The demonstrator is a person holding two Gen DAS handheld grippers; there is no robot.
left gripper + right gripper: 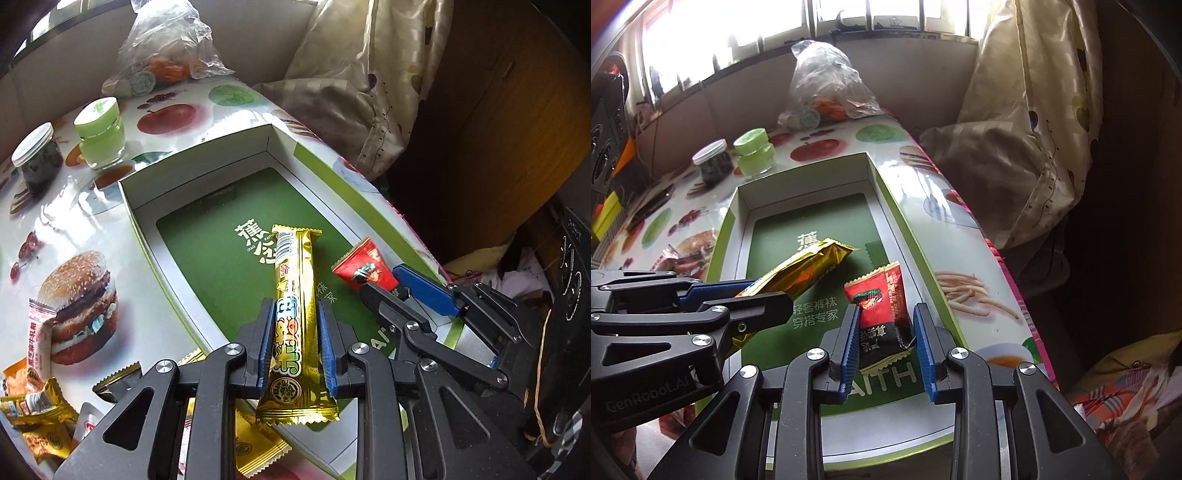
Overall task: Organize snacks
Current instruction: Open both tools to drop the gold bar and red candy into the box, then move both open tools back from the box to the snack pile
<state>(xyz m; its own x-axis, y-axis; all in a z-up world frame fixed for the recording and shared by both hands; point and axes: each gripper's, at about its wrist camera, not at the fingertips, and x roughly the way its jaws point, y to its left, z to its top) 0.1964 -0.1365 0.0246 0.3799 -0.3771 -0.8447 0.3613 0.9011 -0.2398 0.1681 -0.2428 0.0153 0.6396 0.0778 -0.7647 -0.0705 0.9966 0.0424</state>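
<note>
Box [207, 177] walls ring both snacks, floor beyond bare.

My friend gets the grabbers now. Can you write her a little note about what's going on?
Left gripper: fingers shut on the long gold snack bar, held over the green-lined box.
Right gripper: the red-and-black snack packet sits between its fingers, over the box; its left finger touches it, but a firm grip isn't clear.
Done: both snacks are brought to the box.
Left: let both go, then fetch the loose snacks on the table left of the box.
</note>
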